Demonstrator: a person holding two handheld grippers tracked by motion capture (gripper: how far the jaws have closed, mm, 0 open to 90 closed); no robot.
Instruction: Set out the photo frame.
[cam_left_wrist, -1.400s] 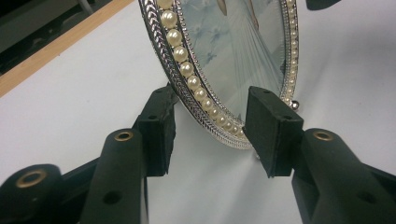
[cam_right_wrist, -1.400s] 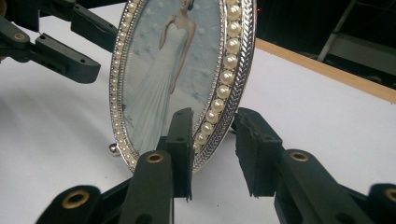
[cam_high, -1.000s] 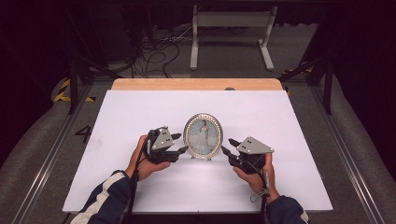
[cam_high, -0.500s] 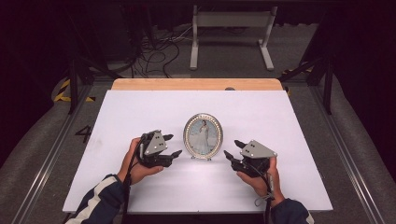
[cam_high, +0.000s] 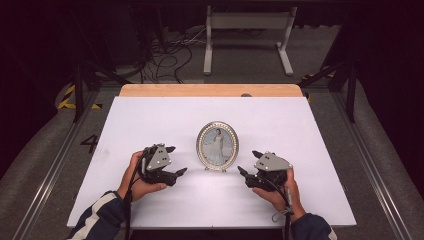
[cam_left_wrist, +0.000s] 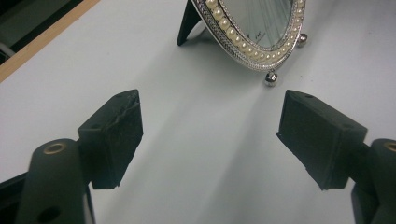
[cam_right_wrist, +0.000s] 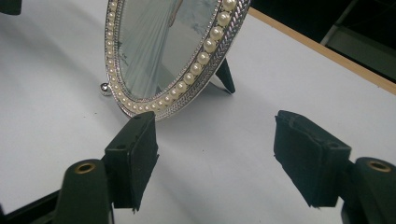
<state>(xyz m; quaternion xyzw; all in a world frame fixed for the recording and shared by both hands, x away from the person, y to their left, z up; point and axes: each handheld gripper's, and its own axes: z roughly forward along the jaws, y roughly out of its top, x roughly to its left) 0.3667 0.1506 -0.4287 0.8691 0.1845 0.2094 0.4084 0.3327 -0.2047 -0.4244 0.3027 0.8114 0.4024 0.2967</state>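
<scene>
white tabletop (cam_high: 150, 125) with wooden far edge (cam_high: 210, 90), dark room

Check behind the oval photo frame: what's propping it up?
A dark easel leg angles from the back of the oval photo frame down to the white table. Its attachment to the back is hidden.

Oval photo frame (cam_high: 217, 146) stands upright mid-desk, sole obstacle between my two grippers. My left gripper (cam_high: 176, 161) well clear of its left edge, bare white desk (cam_high: 150, 115) between. My right gripper (cam_high: 250, 162) just beside frame's right edge, little room there. Frame's black back prop (cam_left_wrist: 188, 23) juts behind, ball feet (cam_left_wrist: 271, 78) in front. Desk behind, to both sides, along near edge open for passing.
</scene>
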